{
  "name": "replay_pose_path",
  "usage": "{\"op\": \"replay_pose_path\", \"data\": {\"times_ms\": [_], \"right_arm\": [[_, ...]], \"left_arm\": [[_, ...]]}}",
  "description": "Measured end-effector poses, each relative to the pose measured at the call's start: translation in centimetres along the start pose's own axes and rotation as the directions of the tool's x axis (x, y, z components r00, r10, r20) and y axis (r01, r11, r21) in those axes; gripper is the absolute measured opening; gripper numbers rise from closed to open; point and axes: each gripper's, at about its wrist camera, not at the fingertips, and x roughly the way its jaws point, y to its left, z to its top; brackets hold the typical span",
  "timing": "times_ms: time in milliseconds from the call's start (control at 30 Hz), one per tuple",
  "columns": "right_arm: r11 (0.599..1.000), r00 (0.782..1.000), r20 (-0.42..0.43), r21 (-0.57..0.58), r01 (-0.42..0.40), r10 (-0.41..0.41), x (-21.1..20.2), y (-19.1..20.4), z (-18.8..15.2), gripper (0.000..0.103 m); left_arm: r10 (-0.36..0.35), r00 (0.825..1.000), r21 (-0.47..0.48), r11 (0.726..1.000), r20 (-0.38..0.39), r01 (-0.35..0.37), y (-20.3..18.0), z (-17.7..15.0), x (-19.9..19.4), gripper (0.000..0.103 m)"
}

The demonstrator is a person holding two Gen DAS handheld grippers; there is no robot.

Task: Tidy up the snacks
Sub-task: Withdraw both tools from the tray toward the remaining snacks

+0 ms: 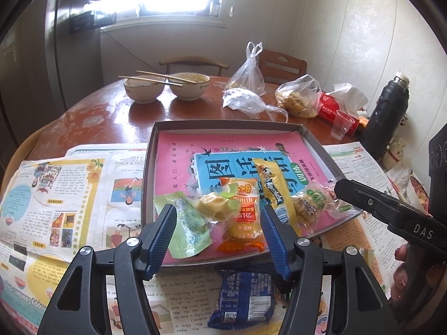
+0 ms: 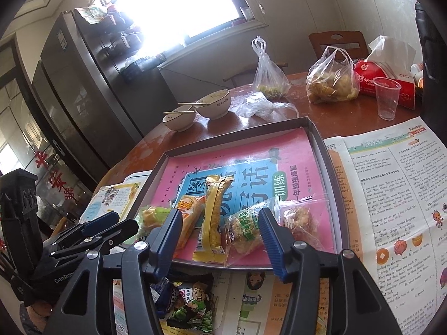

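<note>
A shallow grey cardboard tray [image 1: 315,142] sat on newspaper sheets [image 1: 69,195] spread over a round, worn reddish-brown wooden tabletop [image 1: 106,111]. A pink and blue book cover [image 1: 195,150] lined the tray floor.

Several snacks lay side by side along the tray's near edge. From the left wrist view they were a pale green packet holding a yellow cake [image 1: 195,217], an orange packet with red print [image 1: 241,212], a long yellow wrapped bar [image 1: 275,187] and a clear packet with green print holding a brown crispy cake [image 1: 313,203]. The right wrist view showed one more clear packet with a brown snack [image 2: 299,220] at the right end of the row.

The left tool [image 1: 219,234] hovered over the tray's near edge with its blue ribbed fingers spread wide, holding nothing. Below it, outside the tray, a dark blue snack packet [image 1: 240,298] lay on the newspaper. The right tool [image 2: 220,237] was likewise spread wide and empty, above the tray's near edge. Beneath it a black packet with a cartoon boy [image 2: 192,304] rested on the newspaper.

At the far side of the tabletop stood two white bowls with chopsticks laid across them [image 1: 164,86].
</note>
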Motion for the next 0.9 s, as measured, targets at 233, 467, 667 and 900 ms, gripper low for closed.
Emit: {"op": "replay_pose_path", "data": {"times_ms": [233, 467, 667, 900], "right_arm": [[1.0, 1.0, 0.013, -0.006, -0.003, 0.004, -0.7, 0.2, 0.1, 0.061], [1.0, 1.0, 0.027, -0.025, -0.003, 0.004, -1.6, 0.7, 0.2, 0.065], [0.999, 0.999, 0.043, -0.038, 0.003, -0.001, -2.4, 1.0, 0.4, 0.067], [0.999, 0.998, 0.063, -0.053, 0.006, -0.003, -3.4, 1.3, 0.6, 0.072]], "left_arm": [[-0.013, 1.0, 0.015, 1.0, 0.021, 0.013, -0.5, -0.1, -1.2, 0.073], [-0.024, 0.999, 0.012, 1.0, 0.033, 0.024, -0.7, -0.1, -2.2, 0.075], [-0.031, 0.999, 0.023, 0.999, 0.044, 0.03, -1.2, -0.2, -3.1, 0.075], [-0.029, 0.998, 0.036, 0.999, 0.057, 0.027, -1.5, -0.3, -4.1, 0.075]]}}
